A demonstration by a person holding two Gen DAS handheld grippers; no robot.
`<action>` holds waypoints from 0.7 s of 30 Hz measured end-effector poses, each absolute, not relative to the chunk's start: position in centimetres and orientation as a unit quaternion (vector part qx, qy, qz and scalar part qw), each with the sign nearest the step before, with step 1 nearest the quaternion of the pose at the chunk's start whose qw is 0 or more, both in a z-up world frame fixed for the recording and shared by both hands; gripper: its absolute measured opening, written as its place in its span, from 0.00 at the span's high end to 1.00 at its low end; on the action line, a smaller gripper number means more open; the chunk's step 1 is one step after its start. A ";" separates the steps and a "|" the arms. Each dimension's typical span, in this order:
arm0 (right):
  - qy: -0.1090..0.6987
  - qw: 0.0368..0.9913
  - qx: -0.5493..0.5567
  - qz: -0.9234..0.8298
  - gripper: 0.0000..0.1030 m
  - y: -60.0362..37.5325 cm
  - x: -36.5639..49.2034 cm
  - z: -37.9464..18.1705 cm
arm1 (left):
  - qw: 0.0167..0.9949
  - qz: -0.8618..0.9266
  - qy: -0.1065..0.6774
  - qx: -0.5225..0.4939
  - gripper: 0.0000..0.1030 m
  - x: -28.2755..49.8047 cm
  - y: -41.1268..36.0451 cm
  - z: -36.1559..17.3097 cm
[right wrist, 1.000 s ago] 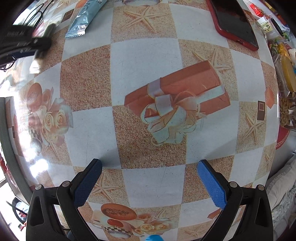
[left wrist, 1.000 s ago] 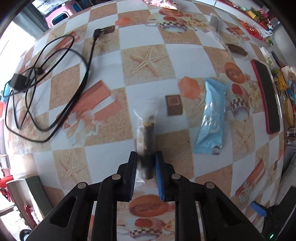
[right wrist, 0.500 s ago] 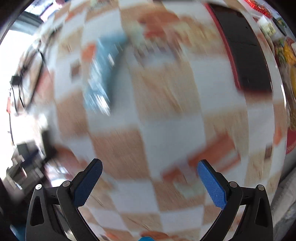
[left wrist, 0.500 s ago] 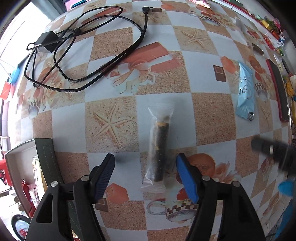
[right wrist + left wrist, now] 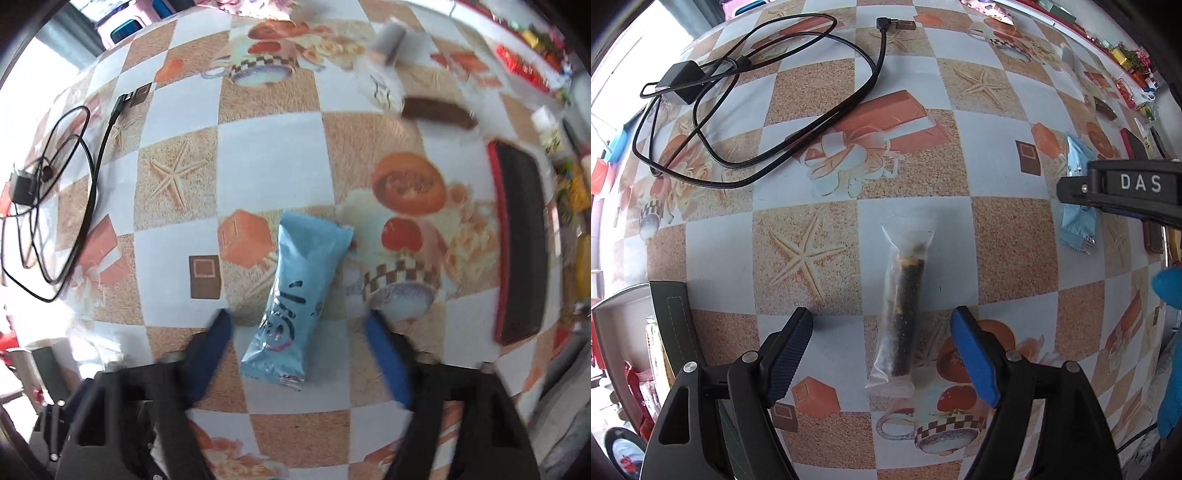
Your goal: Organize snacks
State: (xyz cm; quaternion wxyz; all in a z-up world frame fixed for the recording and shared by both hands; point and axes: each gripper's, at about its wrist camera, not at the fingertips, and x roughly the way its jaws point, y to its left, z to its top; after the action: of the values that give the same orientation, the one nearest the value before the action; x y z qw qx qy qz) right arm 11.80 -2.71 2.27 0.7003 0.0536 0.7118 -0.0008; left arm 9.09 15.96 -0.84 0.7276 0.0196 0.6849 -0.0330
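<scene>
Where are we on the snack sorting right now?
Done: the left gripper has let go of the clear-wrapped dark roll; its jaws have just been opening and the roll lies flat between them. In hand: the right gripper has just been closing around the blue packet, pads not touching it. Left: the brown bar farther back.

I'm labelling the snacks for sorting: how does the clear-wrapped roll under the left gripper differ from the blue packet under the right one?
The roll sits in a clear wrapper that shows its dark contents; the blue packet is opaque and printed. The roll is thin and lies nearly straight between the left gripper fingers; the packet is wider and flatter and lies tilted between the right gripper fingers. Both lie on the tablecloth, touched by no pad.
</scene>
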 end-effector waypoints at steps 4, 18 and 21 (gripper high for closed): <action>0.715 0.697 0.054 0.018 0.73 -2.7 10.6 2.8 | 0.730 -0.044 0.681 0.028 0.36 8.6 15.0 -0.4; 0.730 0.680 0.017 0.066 0.74 -4.1 -2.8 3.7 | 0.718 -0.061 0.692 0.034 0.74 1.1 15.2 0.1; 0.736 0.673 0.009 0.073 0.74 -4.4 -6.5 3.8 | 0.710 -0.068 0.700 0.033 0.74 -1.3 15.2 0.0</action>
State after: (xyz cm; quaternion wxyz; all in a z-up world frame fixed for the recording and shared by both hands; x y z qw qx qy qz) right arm -6.50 -4.38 3.80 0.6731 0.0089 0.7359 0.0734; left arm -1.33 15.22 -0.04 0.7101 0.0331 0.7000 -0.0681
